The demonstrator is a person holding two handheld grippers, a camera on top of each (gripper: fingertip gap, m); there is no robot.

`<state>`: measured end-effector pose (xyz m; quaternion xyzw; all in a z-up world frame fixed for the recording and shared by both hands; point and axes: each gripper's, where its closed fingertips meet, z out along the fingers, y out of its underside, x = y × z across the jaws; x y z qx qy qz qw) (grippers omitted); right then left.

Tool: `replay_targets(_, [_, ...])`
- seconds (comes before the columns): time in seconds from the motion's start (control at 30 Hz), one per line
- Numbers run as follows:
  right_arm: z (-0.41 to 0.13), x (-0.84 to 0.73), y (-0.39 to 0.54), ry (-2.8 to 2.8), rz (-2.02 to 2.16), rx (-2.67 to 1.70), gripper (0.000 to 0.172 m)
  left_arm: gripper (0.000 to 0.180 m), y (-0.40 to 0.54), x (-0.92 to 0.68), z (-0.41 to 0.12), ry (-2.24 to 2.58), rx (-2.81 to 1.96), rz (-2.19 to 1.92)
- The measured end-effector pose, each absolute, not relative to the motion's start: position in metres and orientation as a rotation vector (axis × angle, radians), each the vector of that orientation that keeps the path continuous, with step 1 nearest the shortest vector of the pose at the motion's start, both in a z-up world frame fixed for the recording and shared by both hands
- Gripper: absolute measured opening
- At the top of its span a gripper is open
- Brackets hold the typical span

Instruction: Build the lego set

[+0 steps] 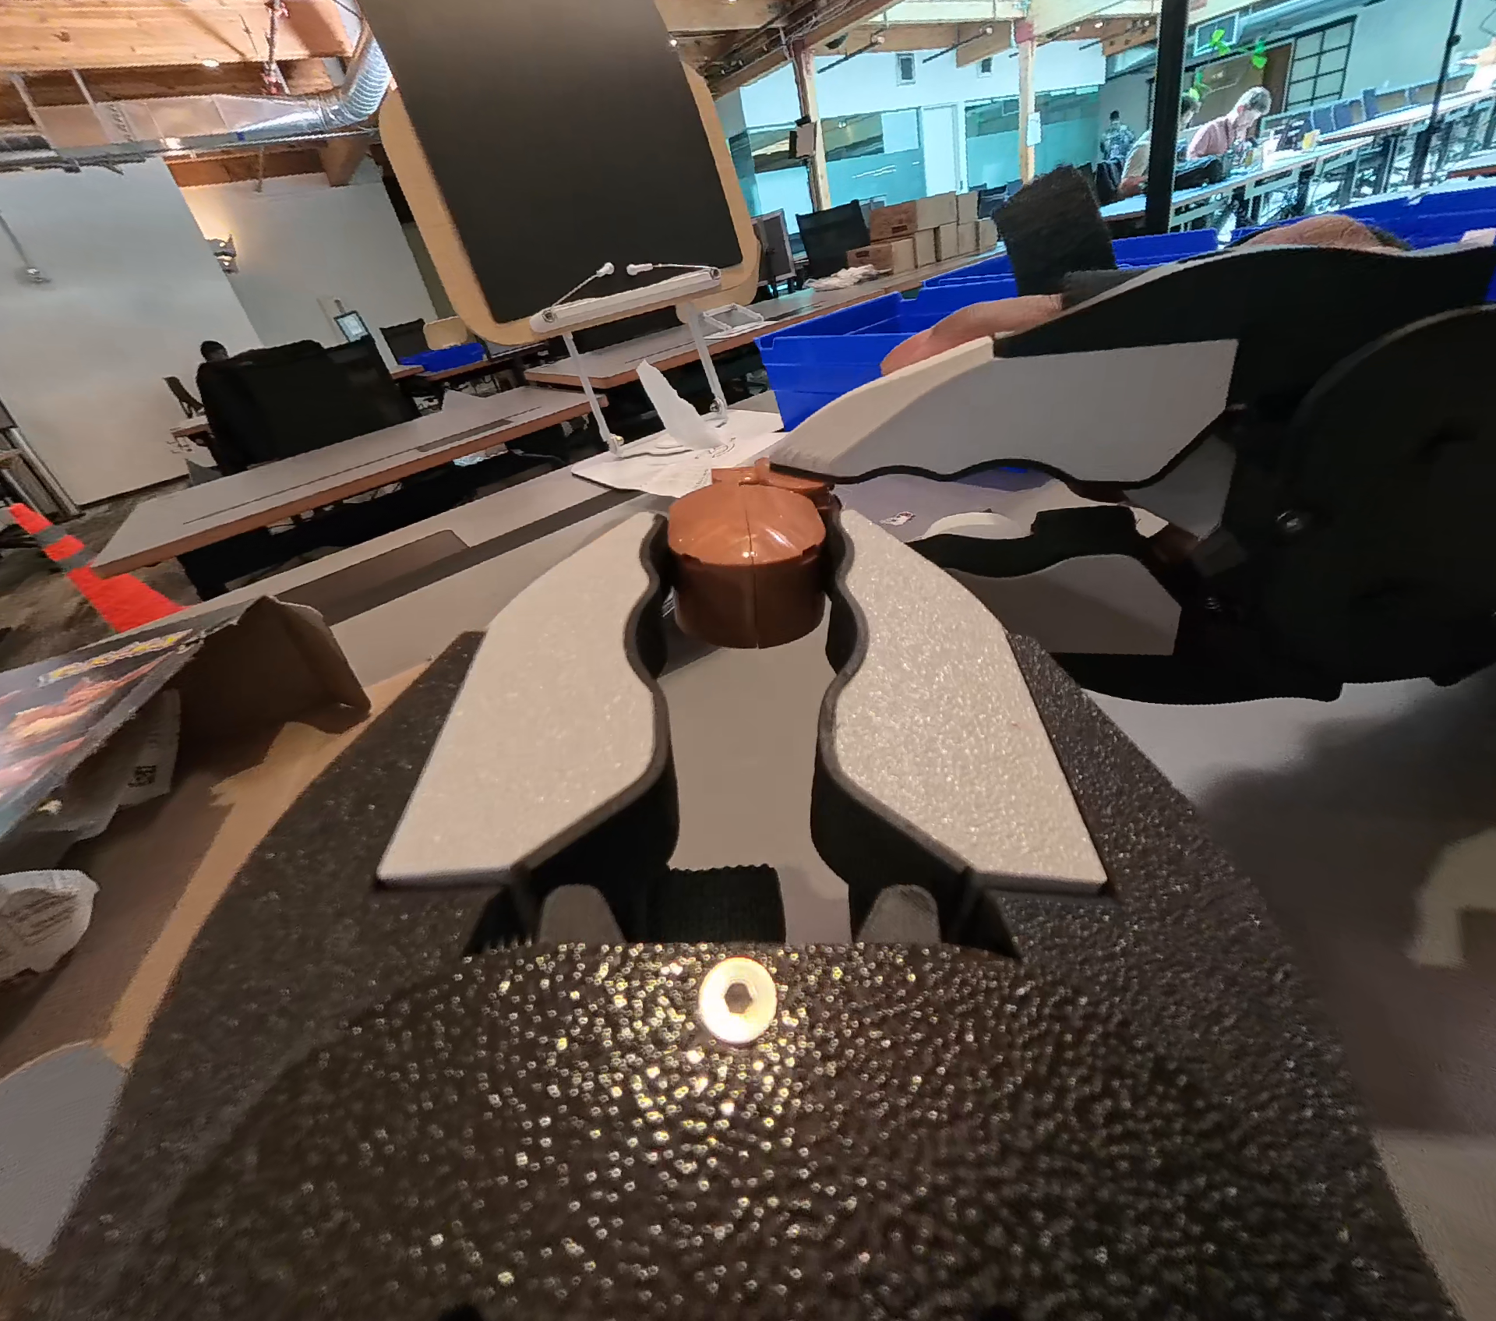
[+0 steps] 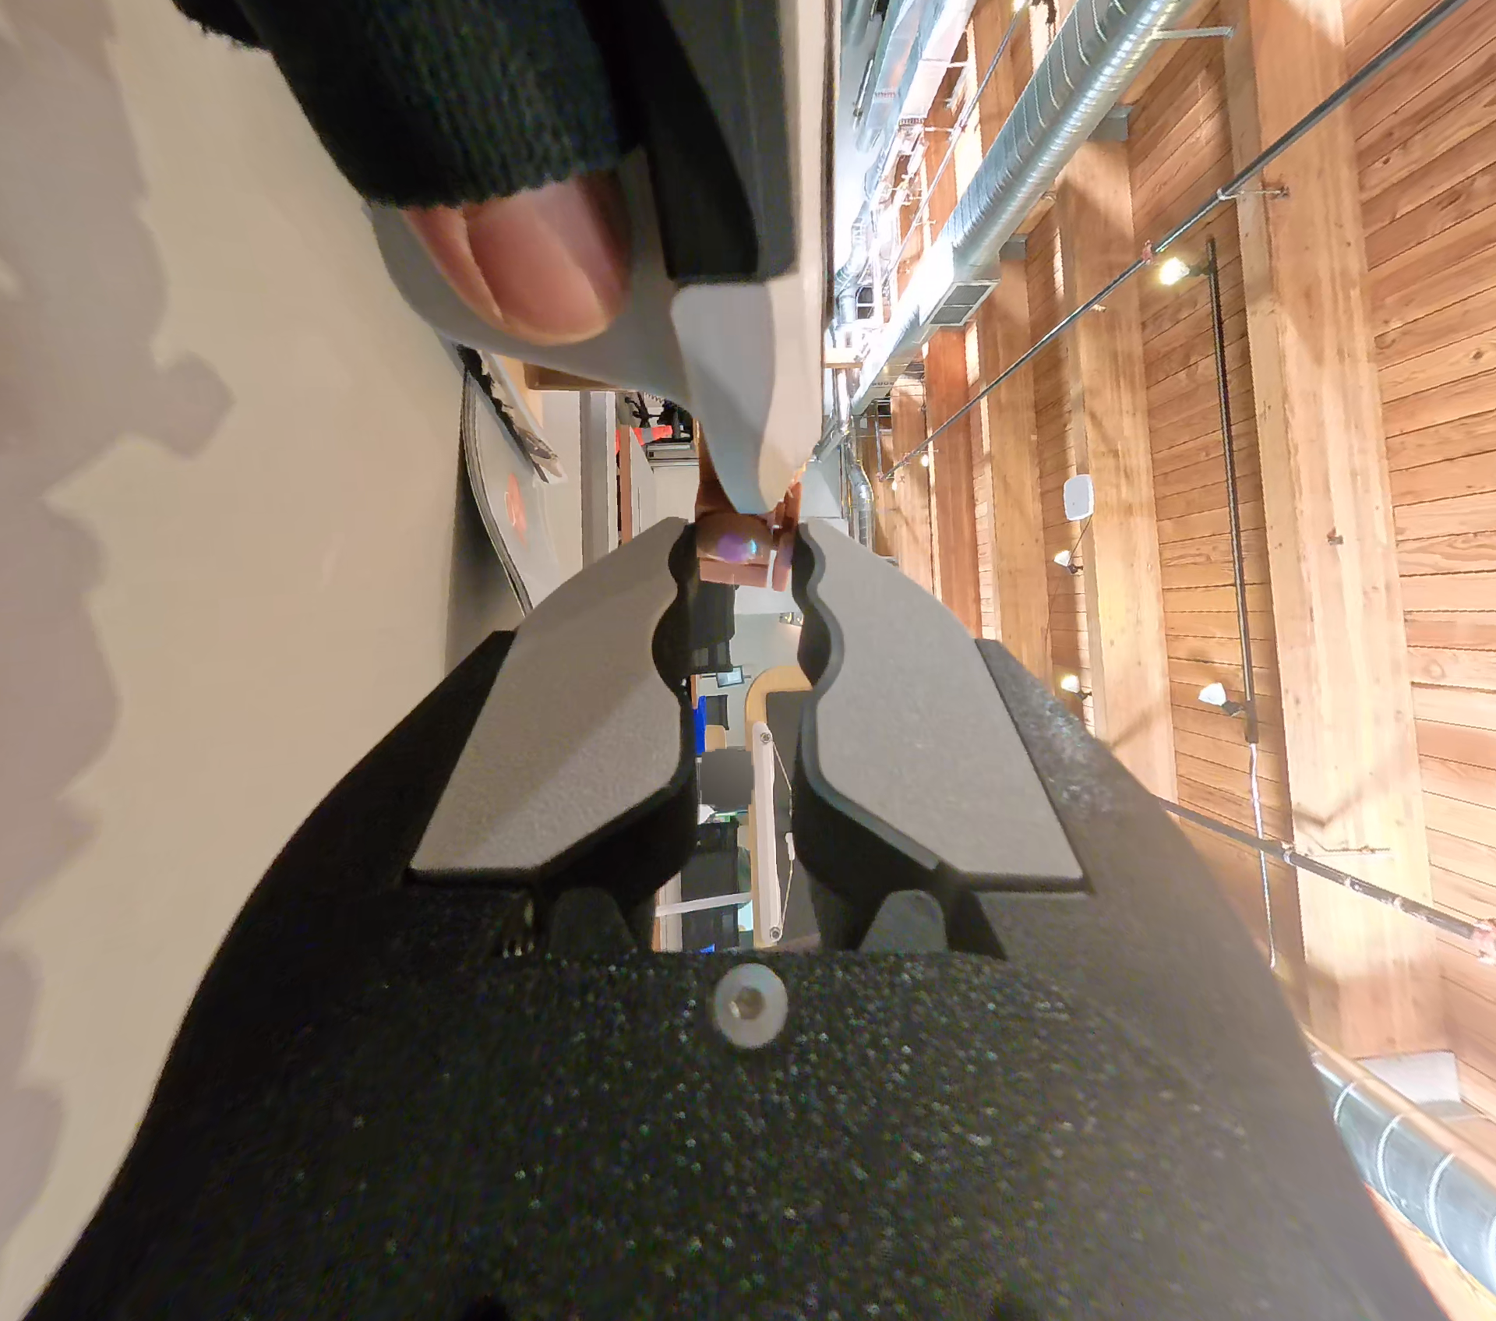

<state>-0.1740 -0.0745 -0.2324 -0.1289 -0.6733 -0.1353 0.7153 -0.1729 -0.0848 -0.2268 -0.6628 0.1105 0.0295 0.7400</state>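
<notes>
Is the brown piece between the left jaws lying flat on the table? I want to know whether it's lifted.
No: the brown piece sits between the left gripper fingers, above the grey table.

Two handheld grippers: left gripper [image 1: 745, 574] and right gripper [image 2: 745, 557], each with pale grey textured fingers [image 1: 550, 715], wavy black-edged inner profiles, black pebbled housing [image 1: 728, 1161], one silver hex screw [image 1: 735, 1000]. Black knit fingerless glove [image 2: 437, 43] worn on hand [image 2: 534, 262].

Cap [image 1: 749, 574] between left gripper [image 1: 749, 582] fingers, paper [image 1: 664, 464] behind, stand [image 1: 567, 148] beyond
</notes>
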Motion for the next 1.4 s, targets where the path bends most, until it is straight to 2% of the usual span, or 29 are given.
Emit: replay_targets(1.4, [-0.2307, -0.1713, -0.0760, -1.469, -0.294, -0.259, 0.021, 0.035, -0.0852, -0.1716, -0.2230, 0.233, -1.428, 0.093])
